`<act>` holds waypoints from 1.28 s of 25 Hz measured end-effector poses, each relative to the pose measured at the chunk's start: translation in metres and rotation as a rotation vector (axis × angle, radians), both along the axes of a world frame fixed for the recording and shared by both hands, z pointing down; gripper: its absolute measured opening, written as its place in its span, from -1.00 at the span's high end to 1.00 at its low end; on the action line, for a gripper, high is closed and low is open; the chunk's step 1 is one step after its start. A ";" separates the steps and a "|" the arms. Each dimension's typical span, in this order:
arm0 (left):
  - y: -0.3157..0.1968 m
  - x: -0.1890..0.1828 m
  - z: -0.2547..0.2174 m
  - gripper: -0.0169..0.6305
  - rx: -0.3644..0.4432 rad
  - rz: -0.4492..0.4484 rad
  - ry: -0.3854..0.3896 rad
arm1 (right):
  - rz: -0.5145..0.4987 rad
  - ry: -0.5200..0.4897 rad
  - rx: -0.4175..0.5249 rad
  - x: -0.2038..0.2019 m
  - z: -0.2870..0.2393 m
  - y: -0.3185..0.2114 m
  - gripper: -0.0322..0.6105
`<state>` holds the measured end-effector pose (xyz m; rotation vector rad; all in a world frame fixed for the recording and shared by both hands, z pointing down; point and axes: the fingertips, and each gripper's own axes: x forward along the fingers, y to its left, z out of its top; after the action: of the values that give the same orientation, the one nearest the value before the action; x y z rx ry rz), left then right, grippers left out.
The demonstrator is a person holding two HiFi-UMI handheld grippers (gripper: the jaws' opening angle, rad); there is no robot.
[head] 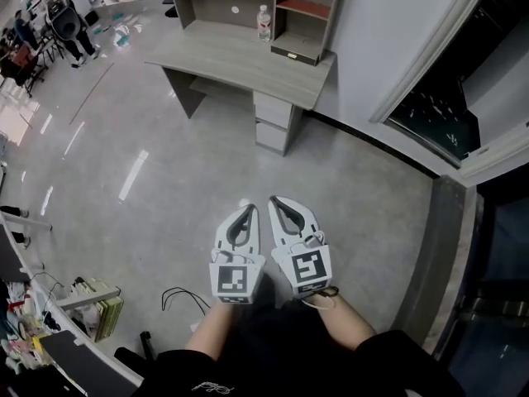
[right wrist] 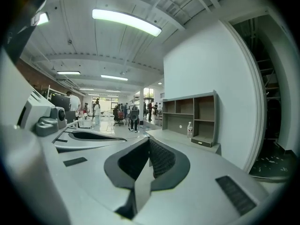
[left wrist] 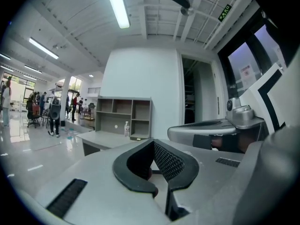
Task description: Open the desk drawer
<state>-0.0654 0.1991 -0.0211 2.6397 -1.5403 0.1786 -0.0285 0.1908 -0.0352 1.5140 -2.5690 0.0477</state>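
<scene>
The left tongs [head: 245, 208] and right tongs [head: 275, 201] are held side by side over the floor [head: 165, 180], each with its jaws pressed together on nothing, tips aimed at the counter [head: 240, 60] but well short of it. The drawer stack [head: 273, 118] sits under the counter's right end in the head view, its fronts flush and closed. A water bottle [head: 264, 23] stands near the counter's back edge, beside the shelf unit [head: 302, 11].

The shelf unit [head: 223, 7] on the worktop [head: 240, 60] runs off the top edge; the drawers [head: 273, 122] beneath the worktop are too small for me to make out handles.
</scene>
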 end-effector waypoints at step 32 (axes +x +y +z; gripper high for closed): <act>-0.257 0.011 0.065 0.93 -0.134 0.060 0.010 | 0.056 0.081 -0.070 0.017 0.044 -0.251 0.88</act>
<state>-0.0543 -0.0579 0.0440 2.5800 -1.3942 0.2619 -0.0114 -0.0603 0.0090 1.5297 -2.4366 0.0803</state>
